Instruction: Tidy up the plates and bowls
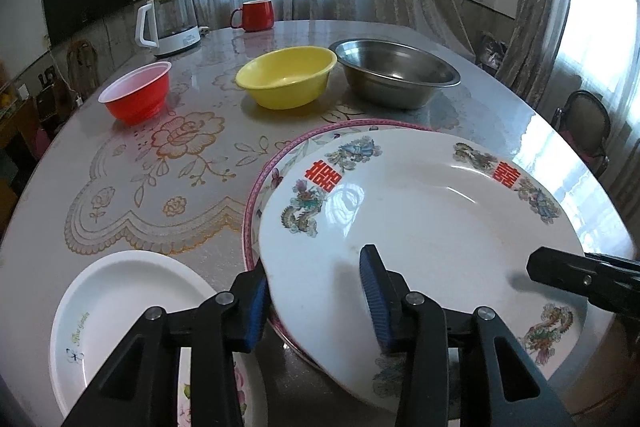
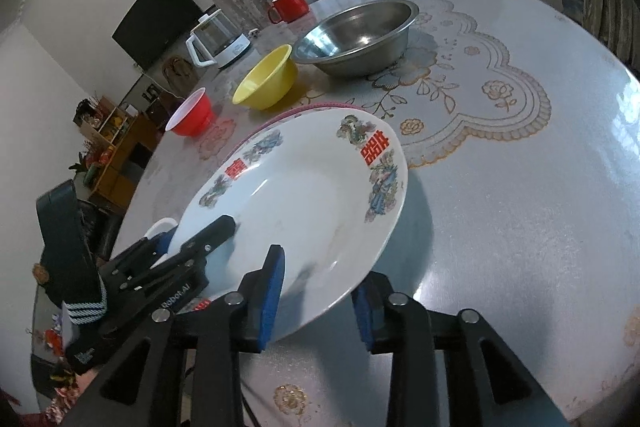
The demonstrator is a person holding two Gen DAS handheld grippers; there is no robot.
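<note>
A: Where does the dragon plate [image 1: 420, 227] sit?

B: On the near right of the table [image 1: 132, 239], lying over the pink-rimmed plate [image 1: 256, 195] but tilted and shoved off centre. Both grippers straddle its near rim. On the left gripper [image 1: 320, 303] the 2 blue pads [image 1: 374, 291] stand apart, 1 above the rim and 1 outside it, so I read no clamp there

A: And the right gripper [image 2: 320, 297]?

B: Its jaws bracket the rim too, 1 pad over the plate face, 1 beneath the edge. A gap shows around the rim, so it looks loose, not pinched

A: So how should this step go?

B: I judge the plate is being settled onto the stack. Best to nudge it until its rim lines up with the pink rim all round, then let it lie flat before drawing both grippers clear toward the near side

A: Risks?

B: Glazed on glazed slides easily; a sideways pull could drag it off the stack. The small white plate [image 1: 120, 311] lies just beside on the near left, so keep clear of it. The red bowl [image 1: 136, 93], yellow bowl [image 1: 286, 77] and steel bowl [image 1: 396, 73] wait at the far side, still unnested
</note>
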